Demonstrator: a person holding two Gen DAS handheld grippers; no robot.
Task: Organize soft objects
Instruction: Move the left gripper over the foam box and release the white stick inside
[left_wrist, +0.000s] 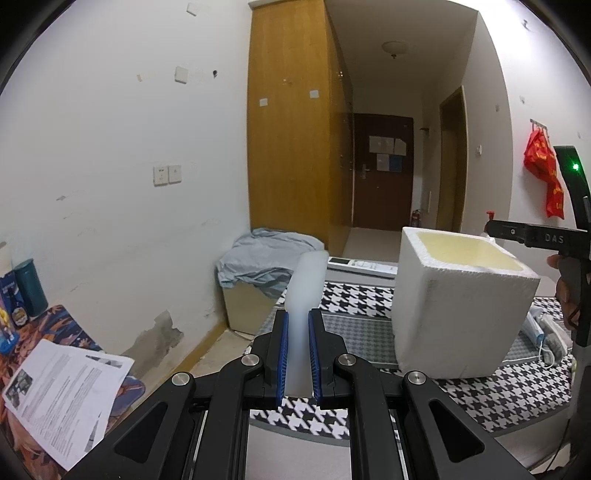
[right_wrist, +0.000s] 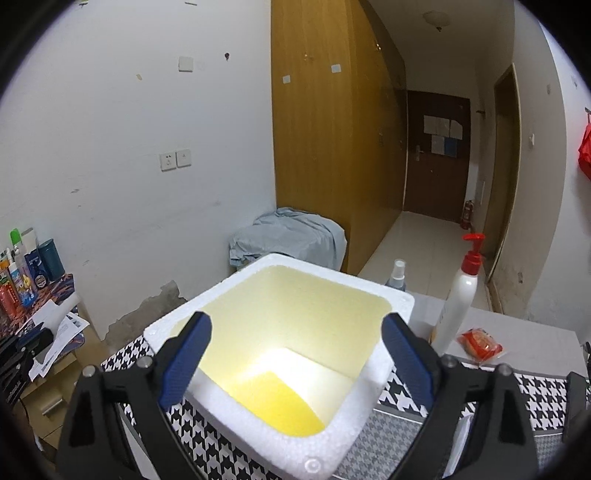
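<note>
My left gripper (left_wrist: 297, 325) is shut on a long white foam strip (left_wrist: 301, 295) and holds it upright above the houndstooth cloth (left_wrist: 354, 295), left of the white foam box (left_wrist: 443, 310). My right gripper (right_wrist: 295, 328) is open and empty, hovering above the open foam box (right_wrist: 258, 424). The box inside shows a yellow object (right_wrist: 280, 406) on its bottom. The right gripper's body shows at the right edge of the left wrist view (left_wrist: 561, 240).
A white pump bottle (right_wrist: 458, 295), a small spray bottle (right_wrist: 397, 275) and a red packet (right_wrist: 480, 345) stand right of the box. A remote (left_wrist: 362, 266) lies behind it. Papers (left_wrist: 62, 398) and bottles (right_wrist: 26, 273) sit on a side table at left. A grey cloth (left_wrist: 258, 262) covers a cabinet.
</note>
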